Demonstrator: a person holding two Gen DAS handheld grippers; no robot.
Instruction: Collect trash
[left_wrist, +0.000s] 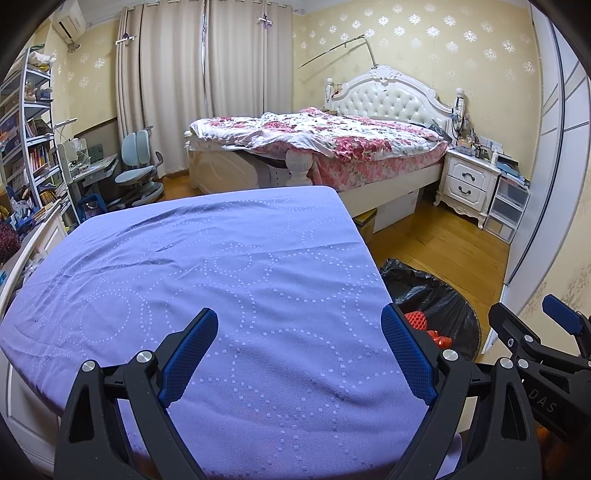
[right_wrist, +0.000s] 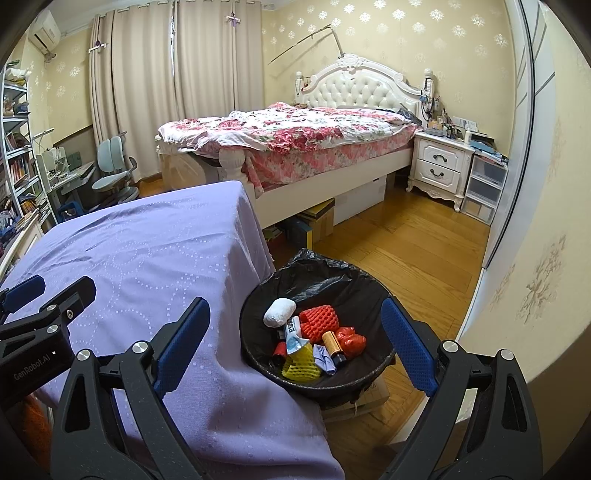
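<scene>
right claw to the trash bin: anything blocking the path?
Nothing visible. The right claw is open and empty above the bin, whose mouth is uncovered, with trash already inside. The purple-covered table sits beside the bin on the left, not across it. The left claw is open over the table.

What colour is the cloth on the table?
Lilac tablecloth with dotted white rings; clearest in the left wrist view.
</scene>
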